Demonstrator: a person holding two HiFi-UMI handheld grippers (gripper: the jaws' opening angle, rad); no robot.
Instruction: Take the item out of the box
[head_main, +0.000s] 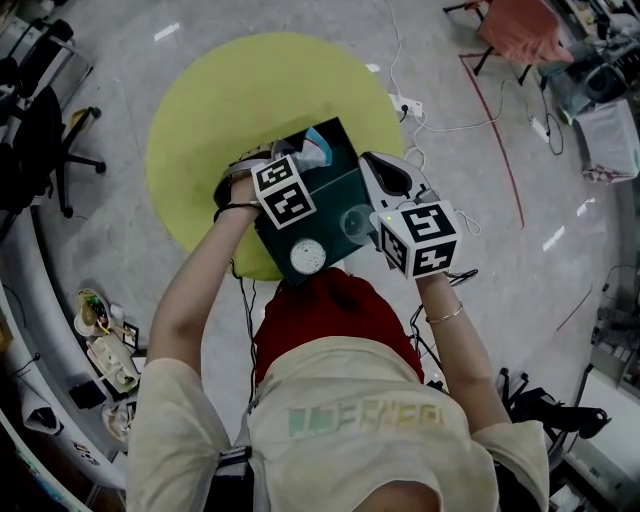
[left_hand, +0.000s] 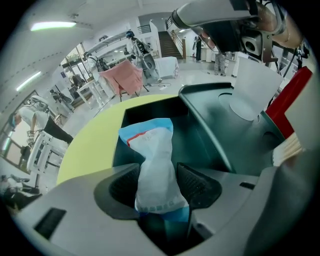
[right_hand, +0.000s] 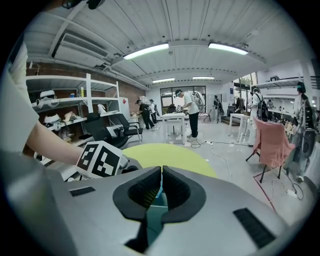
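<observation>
A dark teal box (head_main: 335, 200) stands open at the near edge of a round yellow table (head_main: 220, 110). A white and blue bag (left_hand: 155, 155) with a red stripe stands upright inside it, its top poking out (head_main: 316, 148). My left gripper (left_hand: 157, 187) points steeply down into the box, jaws wide, with the bag's lower part between the pads (left_hand: 197, 185); no squeeze shows. My right gripper (right_hand: 161, 187) is at the box's right side (head_main: 385, 180), shut on the thin teal edge of the box's lid (left_hand: 225, 107).
A black office chair (head_main: 50, 150) stands left of the table. A power strip with cables (head_main: 405, 103) lies on the floor behind it. Pink cloth hangs on a chair (head_main: 520, 30) at the far right. Clutter (head_main: 105, 350) sits on the floor near left.
</observation>
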